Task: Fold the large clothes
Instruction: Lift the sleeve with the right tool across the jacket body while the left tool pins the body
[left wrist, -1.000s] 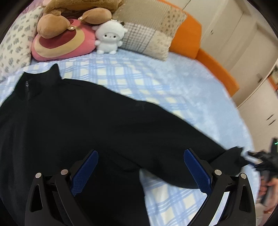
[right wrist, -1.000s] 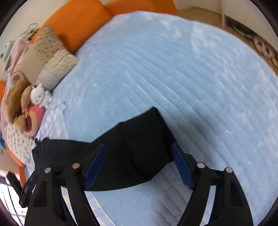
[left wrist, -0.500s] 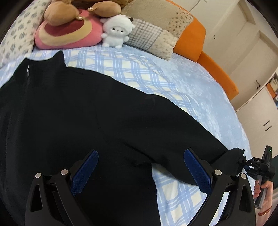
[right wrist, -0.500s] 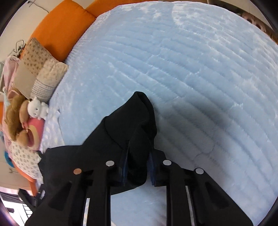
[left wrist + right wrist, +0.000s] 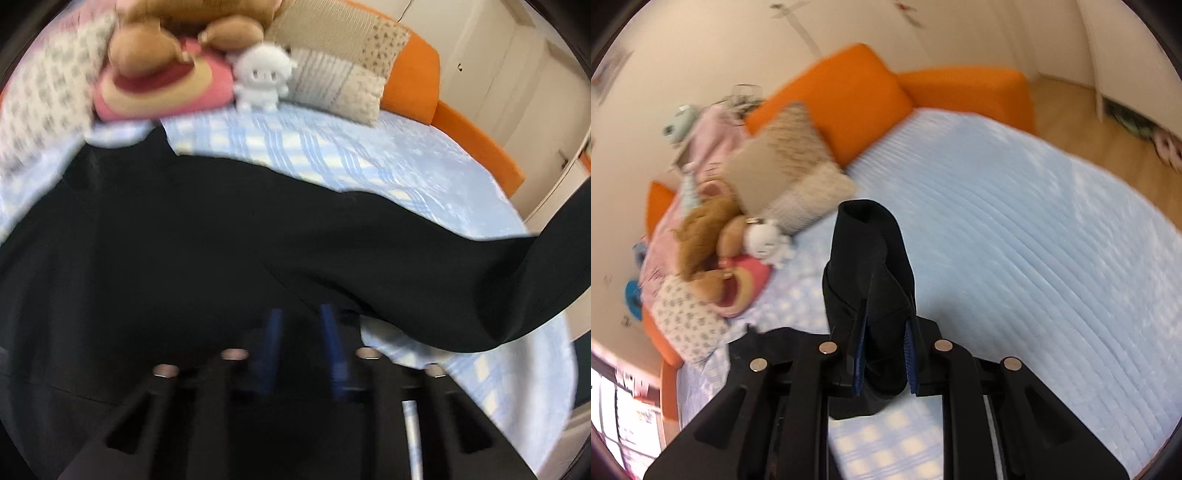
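I had the black jacket (image 5: pixel 184 258) spread across the checked sheet (image 5: pixel 332 155) below the white plush toy (image 5: pixel 260 79), its sleeve (image 5: pixel 871 258) lifted clear of the sheet. My right gripper (image 5: pixel 884 354) was clamped on the sleeve's cuff end, cloth bunched between its blue pads (image 5: pixel 911 358). My left gripper (image 5: pixel 301 347) had just been closing on the jacket's body; its pads (image 5: pixel 267 350) stood close together with dark cloth between them, though through the blur I could not tell whether they pressed on it. The patchwork pillow (image 5: pixel 332 62) lay beside the toy.
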A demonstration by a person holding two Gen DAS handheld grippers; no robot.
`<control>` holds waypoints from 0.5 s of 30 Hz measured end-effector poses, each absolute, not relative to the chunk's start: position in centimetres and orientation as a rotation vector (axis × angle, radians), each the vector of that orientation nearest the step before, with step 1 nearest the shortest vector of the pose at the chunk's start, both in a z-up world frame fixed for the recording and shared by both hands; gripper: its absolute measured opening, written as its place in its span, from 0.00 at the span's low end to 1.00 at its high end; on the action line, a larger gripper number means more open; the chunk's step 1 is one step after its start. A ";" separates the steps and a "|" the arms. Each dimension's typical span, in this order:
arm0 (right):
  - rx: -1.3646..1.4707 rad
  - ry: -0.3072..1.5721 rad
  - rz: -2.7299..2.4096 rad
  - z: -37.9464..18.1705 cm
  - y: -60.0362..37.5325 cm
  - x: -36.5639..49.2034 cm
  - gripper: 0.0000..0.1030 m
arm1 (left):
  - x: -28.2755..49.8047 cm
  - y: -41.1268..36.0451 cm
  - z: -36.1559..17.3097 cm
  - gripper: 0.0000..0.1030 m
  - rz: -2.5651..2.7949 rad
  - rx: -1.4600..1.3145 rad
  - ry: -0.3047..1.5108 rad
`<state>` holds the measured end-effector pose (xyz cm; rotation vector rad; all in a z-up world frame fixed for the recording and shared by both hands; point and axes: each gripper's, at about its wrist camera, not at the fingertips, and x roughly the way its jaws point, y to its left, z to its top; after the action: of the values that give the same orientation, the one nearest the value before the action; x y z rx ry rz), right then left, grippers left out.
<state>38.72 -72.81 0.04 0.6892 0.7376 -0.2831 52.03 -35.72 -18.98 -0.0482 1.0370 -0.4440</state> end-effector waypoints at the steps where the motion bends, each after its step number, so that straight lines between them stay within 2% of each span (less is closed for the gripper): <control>1: 0.653 0.729 -0.262 2.0 -71.2 39.5 0.17 | 52.3 -35.8 -19.7 0.19 -0.438 -0.079 1.060; 3: 0.578 0.714 -0.232 5.4 -67.8 41.2 0.17 | 52.3 -36.0 -21.3 0.12 -0.432 -0.115 1.090; 5: 0.510 0.700 -0.207 8.5 -64.4 42.7 0.17 | 51.9 -36.5 -22.3 0.11 -0.434 -0.122 1.088; 10: 0.318 0.663 -0.121 15.6 -53.4 47.1 0.17 | 48.5 -40.4 -22.6 0.08 -0.444 0.144 0.895; 15: 0.174 0.679 0.013 17.5 -41.5 50.9 0.17 | 47.3 -43.0 -23.3 0.06 -0.403 0.318 0.826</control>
<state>50.92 -41.45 17.46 0.1742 0.6793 0.0127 47.27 -42.98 -23.26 0.3176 0.8264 -0.4033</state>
